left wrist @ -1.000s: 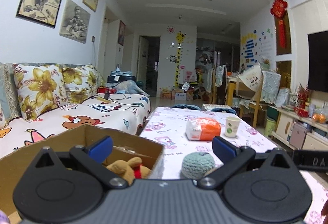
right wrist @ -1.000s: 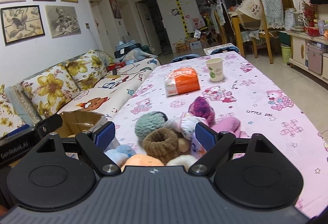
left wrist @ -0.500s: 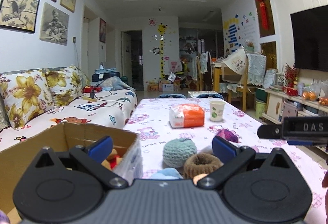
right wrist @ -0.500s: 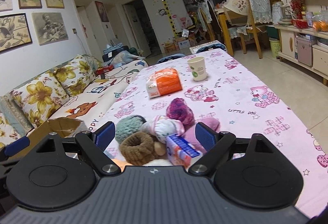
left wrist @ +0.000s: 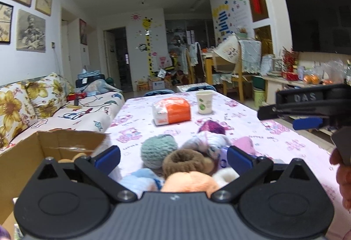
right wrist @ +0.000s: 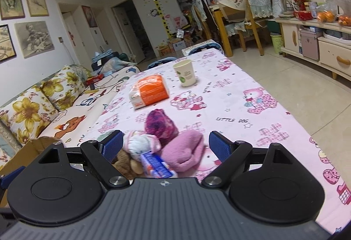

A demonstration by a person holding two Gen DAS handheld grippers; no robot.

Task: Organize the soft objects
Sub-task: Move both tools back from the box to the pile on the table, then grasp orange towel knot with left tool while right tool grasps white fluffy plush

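A heap of soft things (left wrist: 186,163) lies on my table: teal yarn ball (left wrist: 159,150), brown scrunchie (left wrist: 183,161), orange plush (left wrist: 189,181). The pink knit piece (right wrist: 183,153) and magenta ball (right wrist: 161,124) touch. An open cardboard box (left wrist: 33,152) sits left.

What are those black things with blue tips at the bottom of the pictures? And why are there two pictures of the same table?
They are grabbing tools. A person holds one in each hand, and each tool carries a little camera looking out along its two blue-tipped fingers. One picture comes from the left gripper, the other from the right gripper. Both are open and hold nothing.

On the pink cartoon tablecloth lies a pile of soft things: a teal yarn ball, a brown fuzzy ring, an orange plush, a purple yarn ball and a pink knitted piece. Farther back stand an orange packet and a paper cup. A cardboard box sits at the left, with a plush toy peeking out.
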